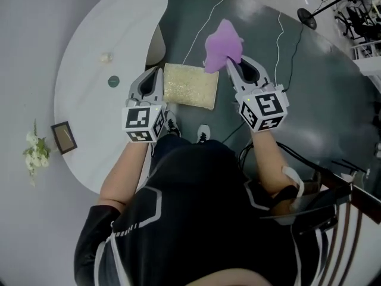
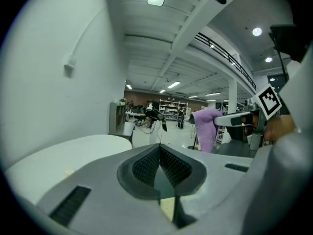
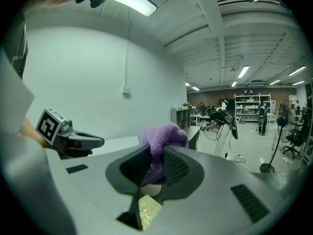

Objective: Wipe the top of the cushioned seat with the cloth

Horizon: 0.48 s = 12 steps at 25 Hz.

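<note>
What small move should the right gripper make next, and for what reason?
Probably lower the right gripper toward the cushioned seat until the purple cloth meets its top. The jaws are shut on the cloth, which appears raised near the seat's far right corner, so no wiping seems possible yet.

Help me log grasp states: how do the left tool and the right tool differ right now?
The right tool is shut on the purple cloth; the left tool is shut on nothing. In the head view the left tool shows at the cushioned seat's left edge, the right tool near its far right corner. Both have the same grey design.
</note>
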Tool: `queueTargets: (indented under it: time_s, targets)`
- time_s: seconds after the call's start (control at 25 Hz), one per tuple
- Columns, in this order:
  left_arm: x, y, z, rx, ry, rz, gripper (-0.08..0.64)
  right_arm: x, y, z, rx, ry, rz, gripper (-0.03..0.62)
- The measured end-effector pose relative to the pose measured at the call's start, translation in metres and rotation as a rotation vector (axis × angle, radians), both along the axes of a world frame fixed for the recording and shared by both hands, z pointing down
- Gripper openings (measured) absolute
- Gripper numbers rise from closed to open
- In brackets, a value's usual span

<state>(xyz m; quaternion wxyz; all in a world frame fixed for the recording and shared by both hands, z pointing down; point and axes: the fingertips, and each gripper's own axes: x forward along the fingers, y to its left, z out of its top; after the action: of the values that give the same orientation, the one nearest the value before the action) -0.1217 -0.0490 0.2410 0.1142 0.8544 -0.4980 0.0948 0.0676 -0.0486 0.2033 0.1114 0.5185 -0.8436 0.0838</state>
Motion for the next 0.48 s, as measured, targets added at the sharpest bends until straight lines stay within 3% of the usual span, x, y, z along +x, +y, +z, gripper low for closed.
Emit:
queueTargets:
  time_s: [0.24,0.48]
  targets:
    - [-0.038,-0.017,0.052,-0.089,0.008,-0.075,0.003,-0.043,-0.022,0.079,-0.129,0.065,-0.067,0.071]
    - [-0.042,-0.014,0.103,-0.178,0.026,-0.055,0.003,-0.075,-0.031,0.153,-0.252,0.079,-0.096,0.069]
